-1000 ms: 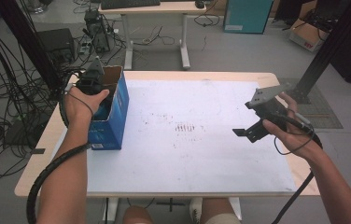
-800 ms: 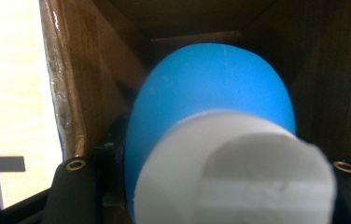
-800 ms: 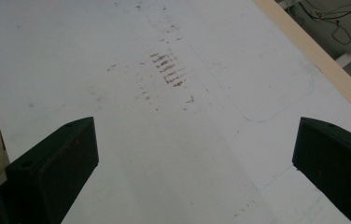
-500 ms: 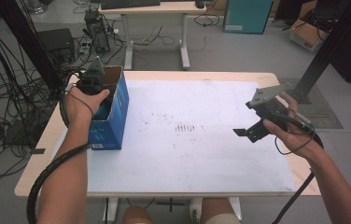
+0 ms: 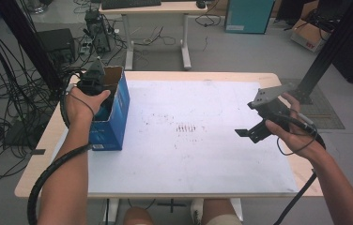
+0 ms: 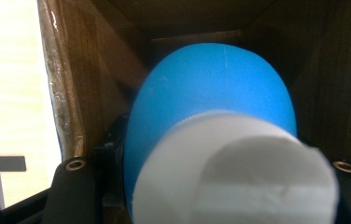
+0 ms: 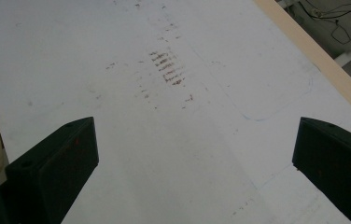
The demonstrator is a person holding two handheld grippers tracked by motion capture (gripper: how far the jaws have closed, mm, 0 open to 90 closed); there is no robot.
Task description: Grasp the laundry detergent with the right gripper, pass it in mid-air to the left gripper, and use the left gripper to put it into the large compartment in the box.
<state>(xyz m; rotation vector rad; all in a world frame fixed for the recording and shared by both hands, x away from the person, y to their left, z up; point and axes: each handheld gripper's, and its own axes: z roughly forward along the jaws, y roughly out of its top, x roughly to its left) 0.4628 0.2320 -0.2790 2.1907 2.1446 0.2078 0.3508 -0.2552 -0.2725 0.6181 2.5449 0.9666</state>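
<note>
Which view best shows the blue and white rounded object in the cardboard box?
Left gripper view: the blue and white rounded object sits close up between the jaws, inside the brown box. High view catches a blue sliver behind the hand.

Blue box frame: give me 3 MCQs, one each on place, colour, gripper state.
1. Where is the left gripper?
A. inside the blue box
B. over the table's middle
C. off the table

2. What colour is the rounded object between its jaws?
A. red
B. blue with a white end
C. green

3. How is the right gripper?
A. shut on a cup
B. shut, nothing held
C. open, nothing held

Answers: 1 A, brown box walls surround it in the left gripper view; 2 B, blue body, white end; 3 C, jaws stand wide apart above the white mat.
</note>
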